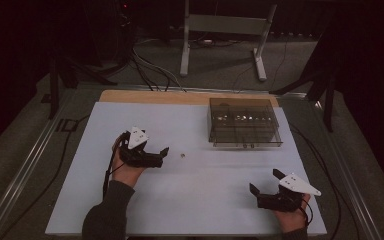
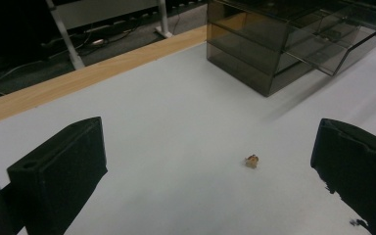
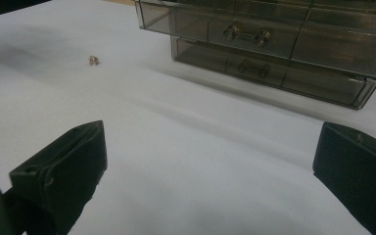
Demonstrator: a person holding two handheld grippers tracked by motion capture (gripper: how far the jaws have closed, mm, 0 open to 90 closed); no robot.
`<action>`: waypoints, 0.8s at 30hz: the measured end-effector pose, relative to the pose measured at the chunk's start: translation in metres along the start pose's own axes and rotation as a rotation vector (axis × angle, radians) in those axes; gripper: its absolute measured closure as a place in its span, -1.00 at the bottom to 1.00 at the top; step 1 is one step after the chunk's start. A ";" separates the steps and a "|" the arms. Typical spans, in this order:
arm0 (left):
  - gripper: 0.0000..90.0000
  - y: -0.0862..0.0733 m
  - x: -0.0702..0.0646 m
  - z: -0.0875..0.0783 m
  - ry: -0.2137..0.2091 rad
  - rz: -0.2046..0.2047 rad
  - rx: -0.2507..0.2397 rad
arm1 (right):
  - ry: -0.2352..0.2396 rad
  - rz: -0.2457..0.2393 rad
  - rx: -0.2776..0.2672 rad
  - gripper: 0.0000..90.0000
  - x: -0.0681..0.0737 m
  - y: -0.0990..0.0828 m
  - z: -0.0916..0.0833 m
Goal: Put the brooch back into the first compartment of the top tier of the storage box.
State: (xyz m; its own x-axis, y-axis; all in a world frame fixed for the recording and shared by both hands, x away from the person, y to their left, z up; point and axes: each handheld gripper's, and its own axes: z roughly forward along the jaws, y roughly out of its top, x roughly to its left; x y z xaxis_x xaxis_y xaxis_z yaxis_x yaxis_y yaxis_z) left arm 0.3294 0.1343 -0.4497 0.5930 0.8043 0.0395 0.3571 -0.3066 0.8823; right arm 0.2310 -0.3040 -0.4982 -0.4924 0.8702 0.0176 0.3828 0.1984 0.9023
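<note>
A tiny gold-coloured object (image 1: pixel 182 155) lies on the white table top (image 1: pixel 190 200), just right of my left gripper (image 1: pixel 163 156). In the left gripper view the same small object (image 2: pixel 251 160) rests on the table between and slightly beyond the wide-apart jaws; that gripper (image 2: pixel 205 166) is open and holds nothing. My right gripper (image 1: pixel 265 182) rests near the front right of the table, open and empty. From the right gripper view, the small object (image 3: pixel 94 60) is far off to the upper left.
A smoky transparent drawer box (image 1: pixel 243 122) stands at the back right, its upper drawer (image 3: pixel 254 32) pulled slightly out, metal handles (image 3: pixel 247 34) on the fronts. A wooden strip (image 1: pixel 180 96) edges the table's far side. Cables and a metal stand (image 1: pixel 225 30) lie on the floor beyond.
</note>
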 end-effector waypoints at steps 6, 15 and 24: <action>-0.99 0.001 -0.001 0.007 -0.006 0.005 0.011 | 0.000 0.000 0.000 -0.99 0.000 0.000 0.000; -0.99 0.002 -0.005 0.018 -0.025 0.009 0.032 | 0.000 0.000 0.002 -0.99 0.000 0.000 0.000; -0.99 0.001 -0.008 0.029 -0.048 0.007 0.045 | 0.000 0.000 0.002 -0.99 0.000 0.000 0.000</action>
State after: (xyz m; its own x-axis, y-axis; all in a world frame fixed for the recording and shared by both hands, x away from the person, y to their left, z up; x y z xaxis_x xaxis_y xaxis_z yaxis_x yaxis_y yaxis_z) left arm 0.3460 0.1125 -0.4633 0.6289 0.7772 0.0224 0.3841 -0.3355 0.8602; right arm 0.2313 -0.3038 -0.4984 -0.4930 0.8699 0.0174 0.3843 0.1997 0.9013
